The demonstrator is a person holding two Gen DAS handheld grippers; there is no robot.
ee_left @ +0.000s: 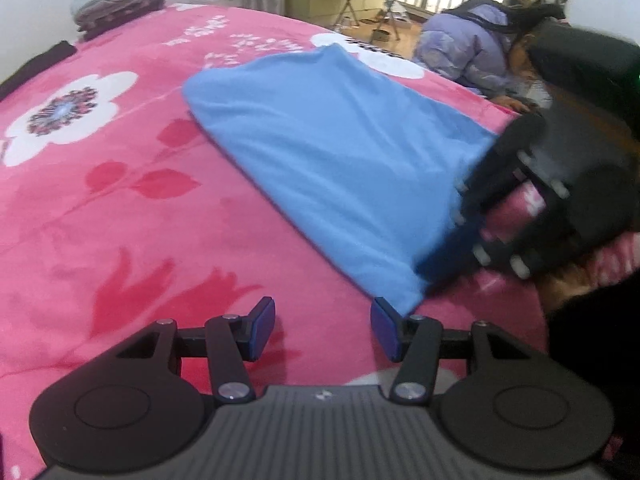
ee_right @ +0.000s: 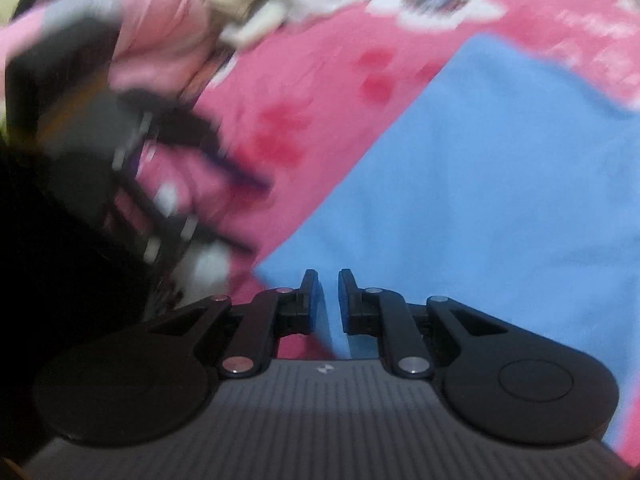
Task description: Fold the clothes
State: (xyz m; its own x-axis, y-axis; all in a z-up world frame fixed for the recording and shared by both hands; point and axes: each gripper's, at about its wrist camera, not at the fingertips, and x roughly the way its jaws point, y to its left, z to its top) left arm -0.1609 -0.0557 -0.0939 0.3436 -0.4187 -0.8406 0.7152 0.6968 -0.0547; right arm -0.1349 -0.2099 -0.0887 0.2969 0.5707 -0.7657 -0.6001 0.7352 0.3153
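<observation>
Blue garment, folded flat, lying on pink floral bed cover. Long axis running from near corner at 1 o'clock of left hand-held gripper toward 11 o'clock. Left hand-held gripper hovering, jaws apart, nothing between them, right pad just beside cloth corner. Right hand-held gripper sitting over garment's near edge at 12 o'clock, jaws narrowly apart with small gap; whether cloth is pinched, cannot tell. Right appearing nearer to cloth.

Left claw gapes empty; right claw nearly closed.
</observation>
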